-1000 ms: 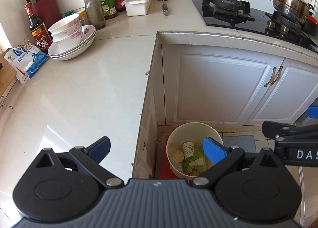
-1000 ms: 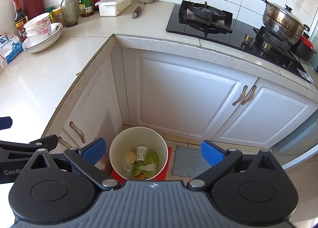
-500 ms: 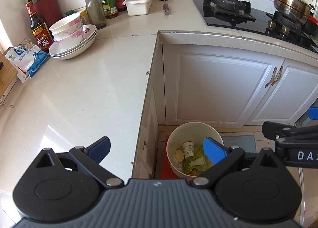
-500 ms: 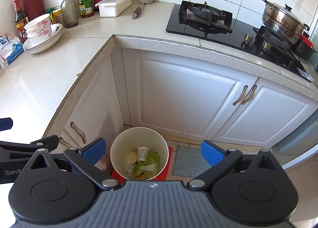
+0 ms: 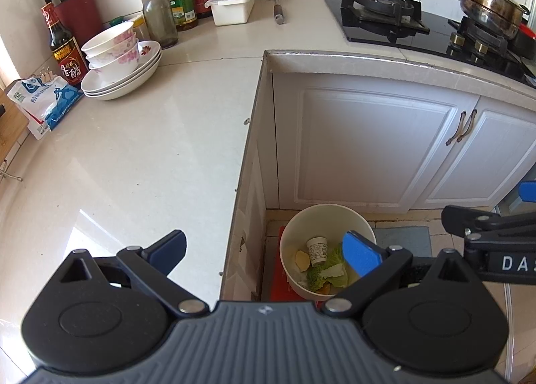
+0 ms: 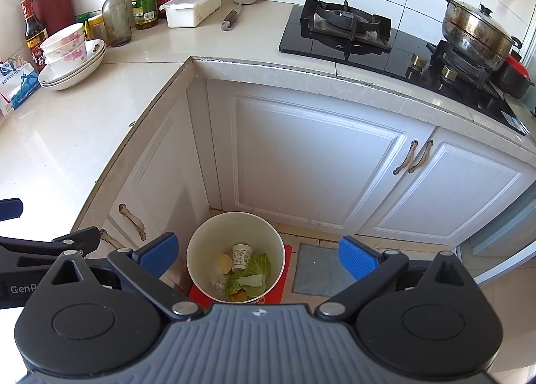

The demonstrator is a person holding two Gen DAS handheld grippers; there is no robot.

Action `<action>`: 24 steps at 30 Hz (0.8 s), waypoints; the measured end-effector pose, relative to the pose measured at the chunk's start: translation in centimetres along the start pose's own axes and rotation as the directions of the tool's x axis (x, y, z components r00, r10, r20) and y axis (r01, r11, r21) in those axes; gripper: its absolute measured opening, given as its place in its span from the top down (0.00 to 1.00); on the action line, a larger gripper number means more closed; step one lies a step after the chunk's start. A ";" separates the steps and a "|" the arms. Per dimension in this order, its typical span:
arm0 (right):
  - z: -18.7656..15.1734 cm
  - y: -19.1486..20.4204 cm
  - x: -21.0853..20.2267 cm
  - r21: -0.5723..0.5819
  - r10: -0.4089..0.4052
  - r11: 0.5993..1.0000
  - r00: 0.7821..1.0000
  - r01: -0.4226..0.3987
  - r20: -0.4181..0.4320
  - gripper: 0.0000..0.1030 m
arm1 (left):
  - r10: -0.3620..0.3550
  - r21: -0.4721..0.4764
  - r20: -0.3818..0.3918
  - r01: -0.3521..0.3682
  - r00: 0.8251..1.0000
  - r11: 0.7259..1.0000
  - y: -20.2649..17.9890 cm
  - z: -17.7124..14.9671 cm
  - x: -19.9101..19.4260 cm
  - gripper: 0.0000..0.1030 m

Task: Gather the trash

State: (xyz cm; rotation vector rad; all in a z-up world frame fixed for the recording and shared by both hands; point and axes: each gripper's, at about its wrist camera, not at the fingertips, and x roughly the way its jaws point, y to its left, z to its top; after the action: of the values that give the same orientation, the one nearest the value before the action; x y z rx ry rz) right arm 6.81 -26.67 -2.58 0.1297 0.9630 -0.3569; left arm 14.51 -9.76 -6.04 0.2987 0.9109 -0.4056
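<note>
A white trash bin (image 5: 326, 213) stands on the floor in the corner below the L-shaped counter; it also shows in the right wrist view (image 6: 234, 219). Inside lie a paper cup (image 5: 317, 251) (image 6: 242, 256), green cabbage leaves (image 5: 328, 273) (image 6: 251, 278) and a yellow scrap (image 6: 226, 262). My left gripper (image 5: 264, 253) is open and empty, high above the counter edge and the bin. My right gripper (image 6: 256, 255) is open and empty, high above the bin. Each gripper's side shows in the other's view.
The white counter (image 5: 134, 156) holds stacked bowls and plates (image 5: 117, 65), a salt bag (image 5: 43, 102), bottles (image 5: 160, 15), a knife block (image 5: 73, 12), a white box (image 5: 231, 5) and a spatula (image 5: 276, 2). A gas hob (image 6: 351, 28) with a steel pot (image 6: 475, 32) is at right. White cabinet doors (image 6: 318, 163) stand behind the bin.
Both views have shifted very slightly; the grippers stay open and empty above the bin. Nothing else has moved.
</note>
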 end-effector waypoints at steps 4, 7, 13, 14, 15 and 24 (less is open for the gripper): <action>0.0 -0.1 0.0 -0.001 0.001 1.000 1.000 -0.001 -0.002 0.00 | -0.001 0.000 -0.004 0.001 1.000 1.000 -0.2 -0.1 0.0 0.03; 0.0 -0.1 0.0 0.000 0.000 1.000 1.000 0.000 -0.002 0.00 | -0.001 0.000 -0.004 0.001 1.000 1.000 -0.1 -0.1 0.0 0.04; 0.0 -0.1 0.0 -0.001 -0.001 1.000 1.000 0.001 -0.001 0.00 | -0.002 0.001 -0.005 0.002 1.000 1.000 -0.1 -0.1 0.0 0.04; 0.0 -0.1 0.0 -0.002 -0.001 1.000 1.000 0.001 -0.002 0.00 | -0.002 0.000 -0.005 0.002 1.000 1.000 0.0 -0.1 0.0 0.04; 0.0 -0.1 0.0 -0.002 -0.001 1.000 1.000 0.001 -0.001 0.00 | -0.002 0.001 -0.005 0.002 1.000 1.000 0.0 -0.1 0.1 0.04; -0.1 0.1 0.1 -0.004 -0.002 1.000 1.000 0.002 -0.004 0.00 | -0.003 0.000 -0.008 0.003 1.000 1.000 0.0 -0.1 0.1 0.03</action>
State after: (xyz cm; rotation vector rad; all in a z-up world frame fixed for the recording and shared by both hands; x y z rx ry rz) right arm 6.82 -26.57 -2.66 0.1262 0.9678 -0.3564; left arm 14.51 -9.69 -6.19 0.2993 0.9189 -0.4076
